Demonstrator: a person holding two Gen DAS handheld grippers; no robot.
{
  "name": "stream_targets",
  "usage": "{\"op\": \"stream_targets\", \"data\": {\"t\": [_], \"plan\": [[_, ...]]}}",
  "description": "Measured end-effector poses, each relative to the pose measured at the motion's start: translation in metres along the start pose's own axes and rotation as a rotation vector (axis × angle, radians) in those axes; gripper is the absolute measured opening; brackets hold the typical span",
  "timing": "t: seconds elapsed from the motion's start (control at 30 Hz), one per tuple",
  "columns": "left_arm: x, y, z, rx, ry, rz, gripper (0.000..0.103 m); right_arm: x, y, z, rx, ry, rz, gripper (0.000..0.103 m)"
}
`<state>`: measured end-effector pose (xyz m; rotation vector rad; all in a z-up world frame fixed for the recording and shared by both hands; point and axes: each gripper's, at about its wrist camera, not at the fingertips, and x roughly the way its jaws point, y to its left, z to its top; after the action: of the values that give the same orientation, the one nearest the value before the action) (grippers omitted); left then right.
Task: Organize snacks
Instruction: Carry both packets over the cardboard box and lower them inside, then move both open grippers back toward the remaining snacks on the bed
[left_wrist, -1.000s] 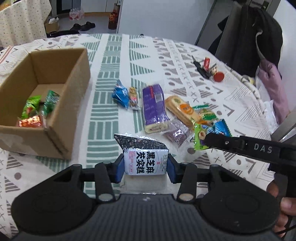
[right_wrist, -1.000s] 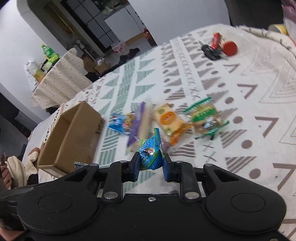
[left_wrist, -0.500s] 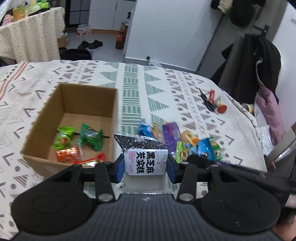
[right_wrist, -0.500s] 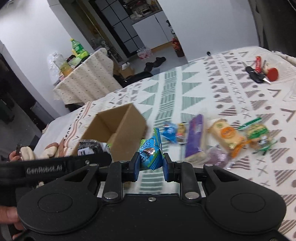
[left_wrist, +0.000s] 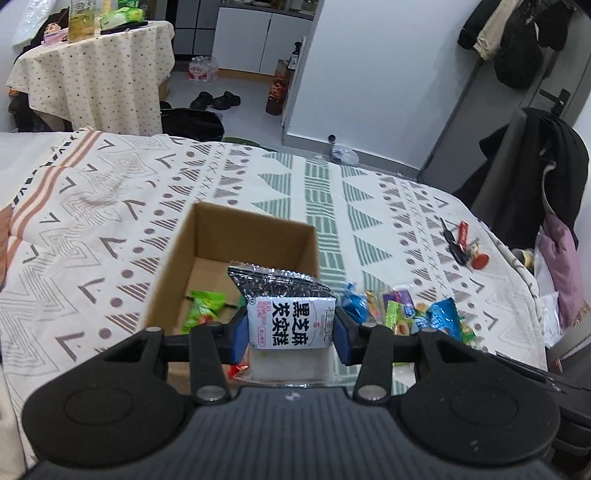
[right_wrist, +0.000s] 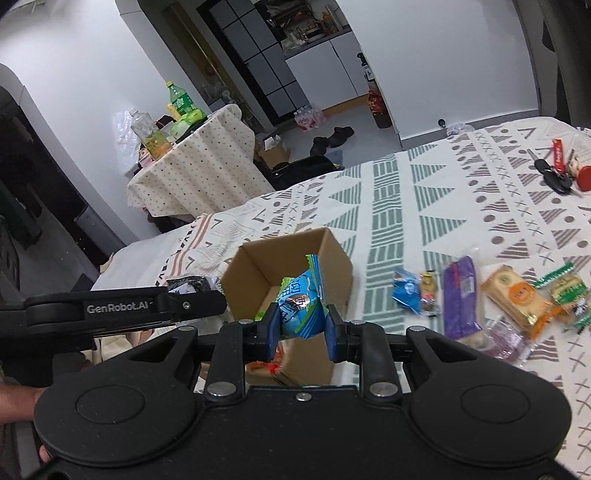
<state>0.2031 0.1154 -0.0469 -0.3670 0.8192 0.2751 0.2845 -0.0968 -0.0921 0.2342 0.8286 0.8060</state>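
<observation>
Two packets are in my grip at once. Nearest to me, my left gripper (left_wrist: 291, 328) is clamped on the black sesame cake packet (left_wrist: 290, 321), blue pads pressed to its two short sides, its white label facing me and its crinkled silver-black end standing up and away. My right gripper (right_wrist: 300, 325) is closed on the blue snack packet (right_wrist: 299, 306), which stands on end between the pads with its sealed edge pointing up.

Just beyond both tools lies the cardboard box (left_wrist: 255, 225), open-topped on the patterned cloth (left_wrist: 110, 229). From the left gripper the box sits straight ahead and a little to the left, below the packet; a green packet (left_wrist: 205, 304) already lies on its floor. From the right gripper the opening is dead ahead and below, so the blue packet looks framed by the box walls (right_wrist: 332, 254). In the right view the left tool comes in from the left side with its tip at the box's near-left corner, so both seem about equally close; I judge each needs only a short push forward and down before letting go.

To the right of the box, still on the cloth, lie the loose snacks: a small blue packet (right_wrist: 406, 290), a purple roll (right_wrist: 461, 295) lying lengthwise away from me, an orange-labelled cake (right_wrist: 517, 295). Farther off rest the keys (right_wrist: 554, 177).
</observation>
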Motion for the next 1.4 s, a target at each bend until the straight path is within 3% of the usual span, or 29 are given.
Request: {"op": "stream_targets", "data": {"t": [0.17,0.43,0.57,0.67,0.73,0.87,0.97,1.03,1.23,1.4], "plan": [[0.000,0.013,0.010,-0.012,-0.017,-0.017,0.050,0.011,0.018,0.007,-0.022,0.009,0.003,0.025],[-0.008,0.043,0.013,-0.051,-0.014,0.022,0.057,0.028,0.044,0.020,-0.056,0.023,-0.011,0.025],[-0.013,0.055,0.011,-0.062,-0.020,0.038,0.072,0.033,0.054,0.023,-0.068,0.029,-0.019,0.025],[-0.016,0.061,0.009,-0.073,-0.018,0.042,0.078,0.033,0.058,0.023,-0.065,0.030,-0.009,0.031],[-0.016,0.064,0.008,-0.084,-0.009,0.048,0.080,0.030,0.057,0.023,-0.054,0.030,-0.017,0.049],[-0.018,0.065,0.005,-0.096,0.006,0.048,0.082,0.017,0.050,0.020,-0.053,0.027,-0.061,0.057],[-0.019,0.060,0.001,-0.094,0.018,0.041,0.086,0.002,0.041,0.016,-0.056,0.019,-0.095,0.069],[-0.019,0.054,-0.002,-0.092,0.024,0.040,0.088,-0.006,0.036,0.015,-0.060,0.011,-0.122,0.084],[-0.026,0.035,-0.008,-0.089,0.017,0.043,0.103,-0.034,0.020,0.016,-0.059,0.020,-0.169,0.095],[-0.035,0.014,-0.012,-0.091,-0.004,0.031,0.103,-0.060,0.003,0.018,-0.088,0.018,-0.216,0.103]]}}
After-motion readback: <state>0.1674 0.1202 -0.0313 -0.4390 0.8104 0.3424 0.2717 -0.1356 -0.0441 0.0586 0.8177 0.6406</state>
